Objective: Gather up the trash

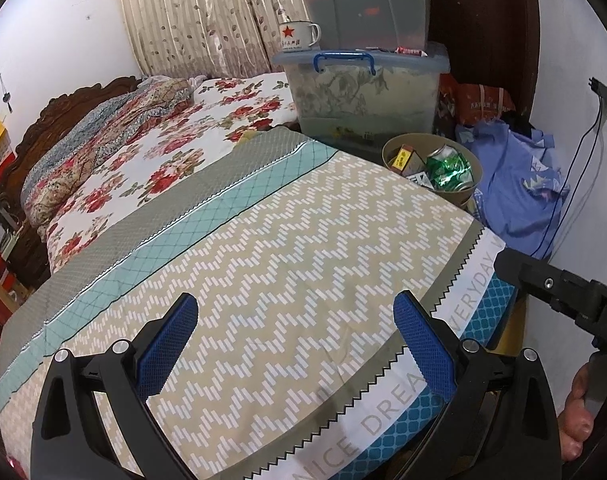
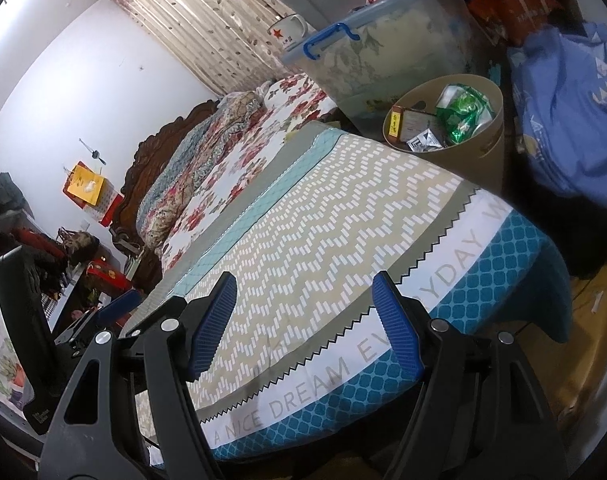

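A tan round bin (image 1: 469, 160) stands past the far right corner of the bed; it also shows in the right wrist view (image 2: 489, 136). Inside lie a crushed green can (image 1: 449, 170) (image 2: 465, 114), a yellow-labelled box (image 1: 403, 158) (image 2: 397, 122) and a black-and-white wrapper (image 2: 425, 140). My left gripper (image 1: 295, 334) is open and empty over the zigzag-patterned bed cover (image 1: 263, 280). My right gripper (image 2: 303, 322) is open and empty over the same cover (image 2: 323, 240) near the foot edge. No loose trash shows on the cover.
Two stacked clear storage boxes (image 1: 363, 96) with an enamel mug (image 1: 297, 36) stand behind the bin. A blue cloth heap (image 1: 515, 184) lies right of it. Floral bedding (image 1: 163, 148) and a dark headboard fill the left. A cable hangs on the right wall.
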Available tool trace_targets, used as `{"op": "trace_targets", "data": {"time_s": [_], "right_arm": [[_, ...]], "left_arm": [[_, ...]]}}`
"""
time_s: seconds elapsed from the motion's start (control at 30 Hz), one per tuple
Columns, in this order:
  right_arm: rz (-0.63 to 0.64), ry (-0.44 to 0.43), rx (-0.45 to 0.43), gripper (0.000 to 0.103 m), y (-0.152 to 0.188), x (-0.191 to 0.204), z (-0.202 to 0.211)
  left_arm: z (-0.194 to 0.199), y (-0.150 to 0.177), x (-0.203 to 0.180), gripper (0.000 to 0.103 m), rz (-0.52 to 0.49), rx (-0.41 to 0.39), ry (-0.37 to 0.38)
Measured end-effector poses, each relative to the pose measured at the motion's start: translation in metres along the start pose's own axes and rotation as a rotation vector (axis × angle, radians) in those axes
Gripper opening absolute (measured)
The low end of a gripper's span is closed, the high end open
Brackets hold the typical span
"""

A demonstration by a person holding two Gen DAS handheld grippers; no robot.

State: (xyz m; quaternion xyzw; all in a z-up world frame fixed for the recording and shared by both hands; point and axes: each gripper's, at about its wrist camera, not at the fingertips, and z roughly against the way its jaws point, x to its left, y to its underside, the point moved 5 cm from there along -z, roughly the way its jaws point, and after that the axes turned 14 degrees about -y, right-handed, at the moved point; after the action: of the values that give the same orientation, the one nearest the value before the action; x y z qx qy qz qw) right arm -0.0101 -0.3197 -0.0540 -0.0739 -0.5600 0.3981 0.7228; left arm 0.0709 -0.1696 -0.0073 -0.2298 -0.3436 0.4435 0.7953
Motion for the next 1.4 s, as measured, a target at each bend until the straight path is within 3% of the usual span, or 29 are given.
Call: {"op": "trace_targets", "data": {"time_s": [0.7, 1.4], "right_arm": [[0.013, 0.0, 0.001, 0.072, 0.001, 0.003, -0.001], [0.013, 0.001, 0.003, 0.072, 0.003, 0.006, -0.001]], "left_arm": [[0.009, -0.001, 0.005, 0.094, 0.012, -0.049, -0.029], [-0.001, 0.005, 0.01, 0.094, 0.029, 0.012, -0.043]]}}
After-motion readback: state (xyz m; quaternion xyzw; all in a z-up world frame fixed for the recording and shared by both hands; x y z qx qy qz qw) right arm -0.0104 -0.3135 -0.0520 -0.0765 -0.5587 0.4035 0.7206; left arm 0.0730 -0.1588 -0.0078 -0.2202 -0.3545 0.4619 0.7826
